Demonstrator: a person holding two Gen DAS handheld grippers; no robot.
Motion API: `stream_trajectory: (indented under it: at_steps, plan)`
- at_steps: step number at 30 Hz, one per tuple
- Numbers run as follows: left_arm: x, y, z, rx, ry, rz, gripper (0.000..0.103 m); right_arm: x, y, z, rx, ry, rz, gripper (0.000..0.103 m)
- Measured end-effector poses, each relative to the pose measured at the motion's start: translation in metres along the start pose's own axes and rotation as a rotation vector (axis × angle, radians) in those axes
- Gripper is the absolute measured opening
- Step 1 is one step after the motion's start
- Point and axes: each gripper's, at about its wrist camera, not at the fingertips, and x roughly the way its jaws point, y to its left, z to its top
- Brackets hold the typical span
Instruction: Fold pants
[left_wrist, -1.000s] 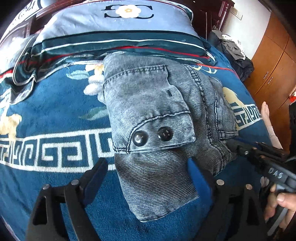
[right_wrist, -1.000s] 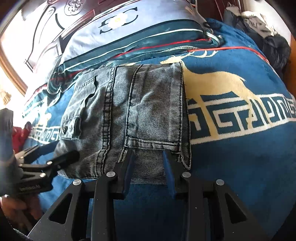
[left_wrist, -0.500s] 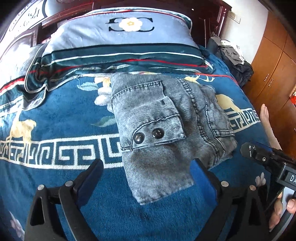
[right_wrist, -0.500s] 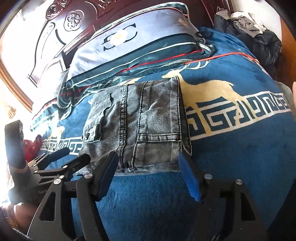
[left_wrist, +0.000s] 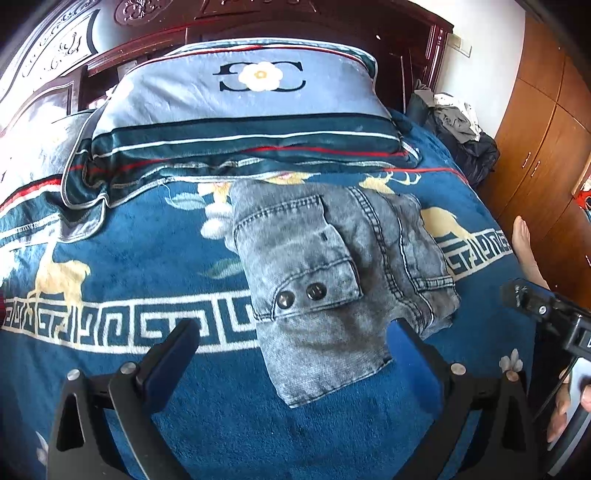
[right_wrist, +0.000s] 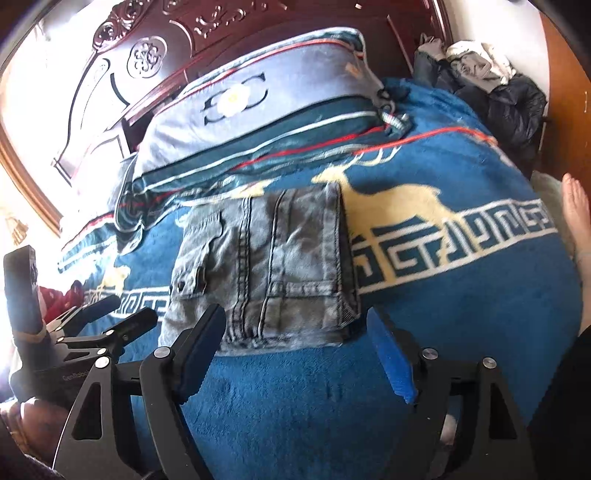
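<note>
The grey denim pants (left_wrist: 332, 269) lie folded into a compact rectangle on the blue blanket (left_wrist: 129, 240), with a cargo pocket flap and two snaps facing up. They also show in the right wrist view (right_wrist: 273, 266). My left gripper (left_wrist: 295, 354) is open and empty, held just short of the near edge of the pants. My right gripper (right_wrist: 295, 347) is open and empty, also just back from the near edge. Neither touches the cloth. The right gripper shows at the right edge of the left wrist view (left_wrist: 546, 314).
A large pillow (left_wrist: 251, 110) lies behind the pants against the carved wooden headboard (right_wrist: 155, 55). A pile of dark clothes (left_wrist: 461, 136) sits at the far right corner. Wooden wardrobe doors (left_wrist: 543, 140) stand to the right. A bare foot (left_wrist: 524, 243) rests at the bed's right edge.
Both grippers have pulled back from the pants. The right gripper, nearly closed at the pants' edge a second ago, has opened wide and let go. The folded pants stay still.
</note>
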Motion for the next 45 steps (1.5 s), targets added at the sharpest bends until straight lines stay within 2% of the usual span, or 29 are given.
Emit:
stream_trajectory:
  at_steps: [18, 24, 29, 35, 40, 45]
  plan:
    - [-0.029, -0.009, -0.013, 0.033, -0.022, -0.006, 0.103, -0.028, 0.029, -0.016, -0.046, -0.02, 0.033, 0.081]
    - [-0.027, 0.0, -0.007, 0.012, -0.017, -0.003, 0.103, -0.014, 0.022, -0.007, -0.043, 0.022, 0.035, 0.082]
    - [-0.014, 0.014, 0.002, -0.022, -0.001, -0.005, 0.103, 0.008, -0.001, 0.003, 0.026, 0.069, 0.048, 0.083]
    - [0.014, 0.04, 0.014, -0.1, 0.037, -0.019, 0.103, 0.044, -0.035, 0.011, 0.163, 0.136, 0.112, 0.083]
    - [0.046, 0.065, 0.019, -0.239, 0.085, -0.073, 0.103, 0.077, -0.061, 0.009, 0.296, 0.173, 0.182, 0.083]
    - [0.077, 0.079, 0.018, -0.378, 0.134, -0.143, 0.103, 0.1, -0.067, 0.009, 0.335, 0.181, 0.245, 0.083]
